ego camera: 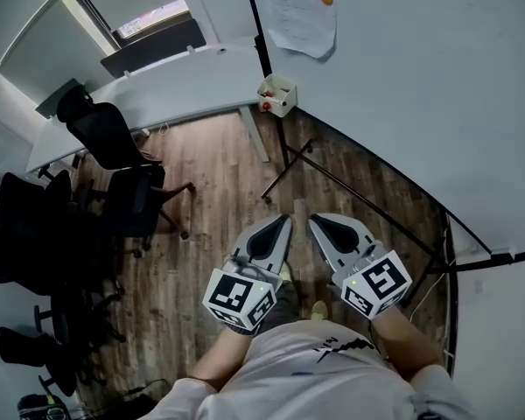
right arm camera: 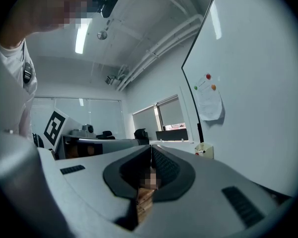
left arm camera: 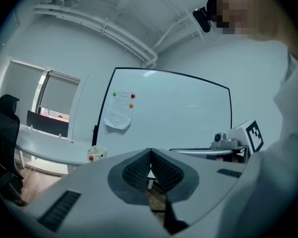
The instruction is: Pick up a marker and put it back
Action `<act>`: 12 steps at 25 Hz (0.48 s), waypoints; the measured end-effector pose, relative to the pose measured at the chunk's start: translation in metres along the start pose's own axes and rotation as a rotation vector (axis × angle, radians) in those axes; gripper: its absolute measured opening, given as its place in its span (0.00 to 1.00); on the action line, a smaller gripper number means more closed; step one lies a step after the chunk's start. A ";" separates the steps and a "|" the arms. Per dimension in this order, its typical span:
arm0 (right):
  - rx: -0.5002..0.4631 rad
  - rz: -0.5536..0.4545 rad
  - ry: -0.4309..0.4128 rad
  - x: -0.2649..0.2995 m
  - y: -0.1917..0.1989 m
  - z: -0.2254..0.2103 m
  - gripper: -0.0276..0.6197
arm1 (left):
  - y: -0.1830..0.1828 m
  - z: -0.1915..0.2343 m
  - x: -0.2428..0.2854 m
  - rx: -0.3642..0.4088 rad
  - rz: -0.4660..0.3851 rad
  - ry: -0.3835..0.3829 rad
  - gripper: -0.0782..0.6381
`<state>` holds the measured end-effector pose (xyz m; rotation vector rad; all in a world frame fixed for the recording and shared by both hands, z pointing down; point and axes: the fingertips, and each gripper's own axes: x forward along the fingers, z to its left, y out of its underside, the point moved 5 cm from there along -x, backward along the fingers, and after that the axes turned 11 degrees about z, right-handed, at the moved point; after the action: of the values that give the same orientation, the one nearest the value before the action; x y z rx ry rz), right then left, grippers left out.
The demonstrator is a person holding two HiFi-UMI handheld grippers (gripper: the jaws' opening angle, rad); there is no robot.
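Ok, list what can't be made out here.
Box: too small in every view; what it holds can't be told.
Paper: print too small in every view; in the head view its top is cut off by the edge.
Chairs: in the head view they are dark and overlapping at the left edge, so the count is unclear.

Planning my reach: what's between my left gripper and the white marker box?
Head view: only brown wood floor and a black metal whiteboard leg, between left gripper and white marker box.

left claw (left arm camera: 150, 151): jaws together, empty | whiteboard (left arm camera: 179, 113) ahead | small box (left arm camera: 96, 154) by its lower-left corner
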<state>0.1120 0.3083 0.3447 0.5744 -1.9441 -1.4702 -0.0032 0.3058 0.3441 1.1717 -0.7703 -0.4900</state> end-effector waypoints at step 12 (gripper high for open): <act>-0.021 0.034 0.102 0.122 -0.041 -0.055 0.06 | -0.043 0.120 0.073 0.068 -0.011 0.074 0.13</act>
<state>0.0633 0.1774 0.3416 0.5925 -1.8489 -1.4104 -0.0444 0.1649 0.3457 1.2507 -0.7218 -0.4301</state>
